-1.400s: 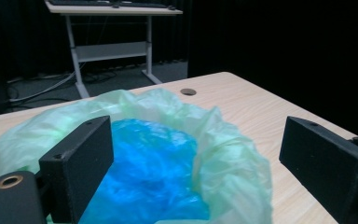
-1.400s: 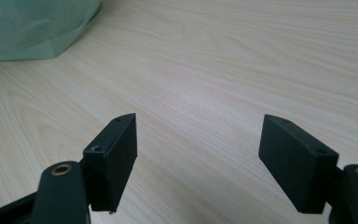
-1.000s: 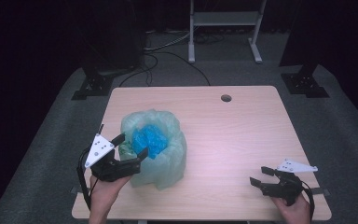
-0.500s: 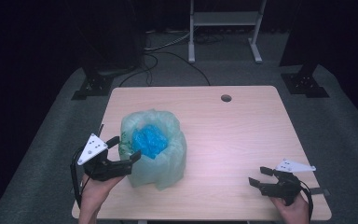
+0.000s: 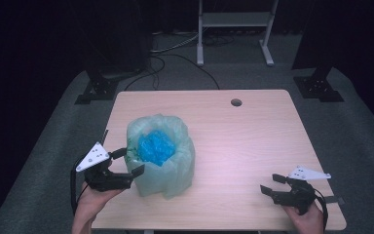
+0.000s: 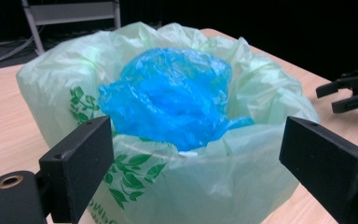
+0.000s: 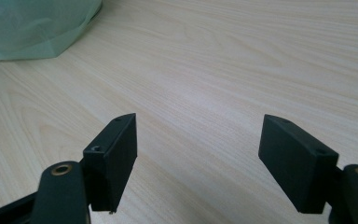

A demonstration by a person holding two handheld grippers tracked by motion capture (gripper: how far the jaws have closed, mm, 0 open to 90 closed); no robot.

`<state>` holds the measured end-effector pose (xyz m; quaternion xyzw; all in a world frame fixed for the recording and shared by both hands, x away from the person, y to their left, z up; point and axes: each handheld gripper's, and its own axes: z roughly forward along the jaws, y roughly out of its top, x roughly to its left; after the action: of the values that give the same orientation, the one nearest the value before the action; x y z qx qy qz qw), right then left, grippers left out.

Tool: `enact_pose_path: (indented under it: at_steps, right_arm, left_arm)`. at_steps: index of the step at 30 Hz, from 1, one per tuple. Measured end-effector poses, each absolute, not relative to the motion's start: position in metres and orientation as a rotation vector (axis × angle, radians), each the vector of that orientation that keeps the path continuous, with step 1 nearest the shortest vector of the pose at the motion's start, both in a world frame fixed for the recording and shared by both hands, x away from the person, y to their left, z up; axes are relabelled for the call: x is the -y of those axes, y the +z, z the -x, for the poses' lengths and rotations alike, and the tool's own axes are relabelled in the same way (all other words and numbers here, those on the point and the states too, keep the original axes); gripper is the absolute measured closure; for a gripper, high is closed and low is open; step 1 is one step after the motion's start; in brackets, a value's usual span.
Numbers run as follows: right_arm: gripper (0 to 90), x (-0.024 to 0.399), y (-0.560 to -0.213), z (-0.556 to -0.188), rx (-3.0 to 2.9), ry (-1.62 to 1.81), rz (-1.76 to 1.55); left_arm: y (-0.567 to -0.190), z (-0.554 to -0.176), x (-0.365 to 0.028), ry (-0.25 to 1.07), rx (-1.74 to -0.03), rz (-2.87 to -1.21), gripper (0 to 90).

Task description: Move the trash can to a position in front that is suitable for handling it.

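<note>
A pale green plastic bag [image 5: 168, 156] with a leaf print stands open on the left half of the wooden table [image 5: 253, 136]. Crumpled blue plastic [image 5: 155, 146] fills its mouth. In the left gripper view the green bag [image 6: 242, 182] sits close in front, the blue plastic [image 6: 172, 98] on top. My left gripper [image 5: 131, 162] is open at the bag's left side, its jaws just off the wall, nothing held. My right gripper [image 5: 271, 185] is open near the table's front right corner, low over bare wood [image 7: 200, 93], far from the bag [image 7: 37, 28].
A round cable hole [image 5: 235, 102] sits near the table's far edge. Behind the table on the dark floor stand a white metal frame [image 5: 233, 29], black stands [image 5: 102, 83] and loose cables [image 5: 175, 53]. The other gripper [image 6: 354, 91] appears at the right in the left gripper view.
My left gripper drew back from the bag toward the table's front left edge, then came in close to the bag's side again. The right gripper stayed where it was.
</note>
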<state>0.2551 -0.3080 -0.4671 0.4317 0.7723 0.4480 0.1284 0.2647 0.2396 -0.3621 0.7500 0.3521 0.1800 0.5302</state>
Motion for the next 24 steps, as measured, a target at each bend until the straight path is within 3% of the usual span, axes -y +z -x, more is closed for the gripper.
enact_pose_path:
  at_steps: [24]
  right_arm:
    - [27.2,0.309,-0.466,-0.254,-2.242,1.306,-1.252]
  left_arm:
    - [-0.379,-0.277,-0.231,0.393,-0.877,-1.812,7.9]
